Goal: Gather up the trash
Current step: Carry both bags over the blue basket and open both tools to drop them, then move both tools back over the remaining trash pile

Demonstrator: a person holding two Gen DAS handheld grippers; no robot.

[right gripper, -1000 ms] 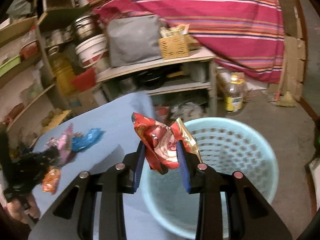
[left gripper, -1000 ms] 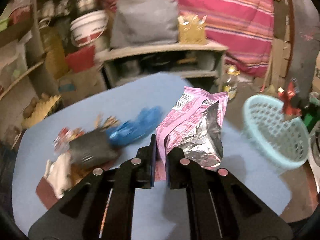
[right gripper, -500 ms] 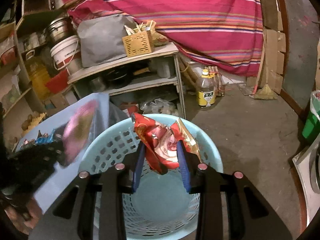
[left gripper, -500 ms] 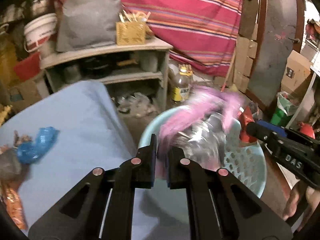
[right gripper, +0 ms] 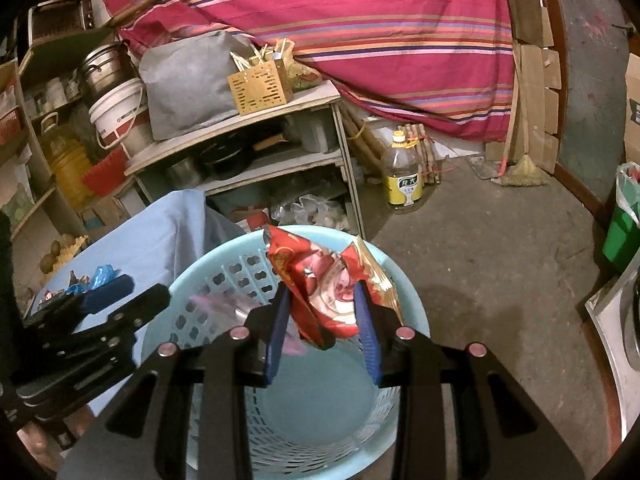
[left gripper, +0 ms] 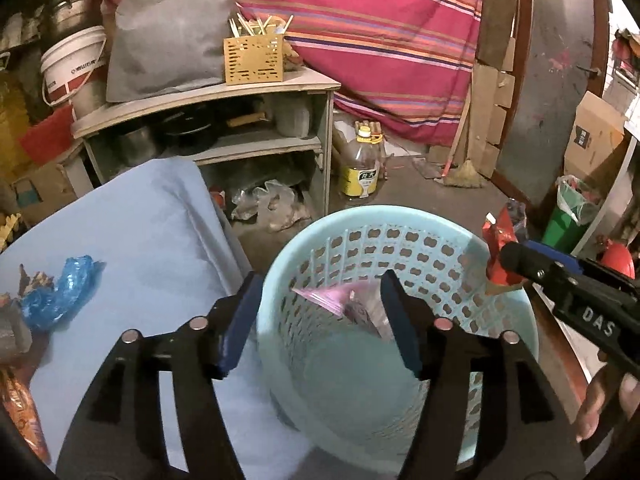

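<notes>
Left gripper (left gripper: 320,320): jaws spread, pink wrapper (left gripper: 352,304) inside the basket (left gripper: 280,264).
Right gripper (right gripper: 322,324): pinching the red wrapper (right gripper: 320,280) above the basket's middle.
Release: open there, well inside the rim.

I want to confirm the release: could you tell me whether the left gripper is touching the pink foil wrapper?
Apart. In the left wrist view, the left gripper is wide open, and the pink foil wrapper lies inside the light blue plastic basket, beyond the fingertips.
</notes>
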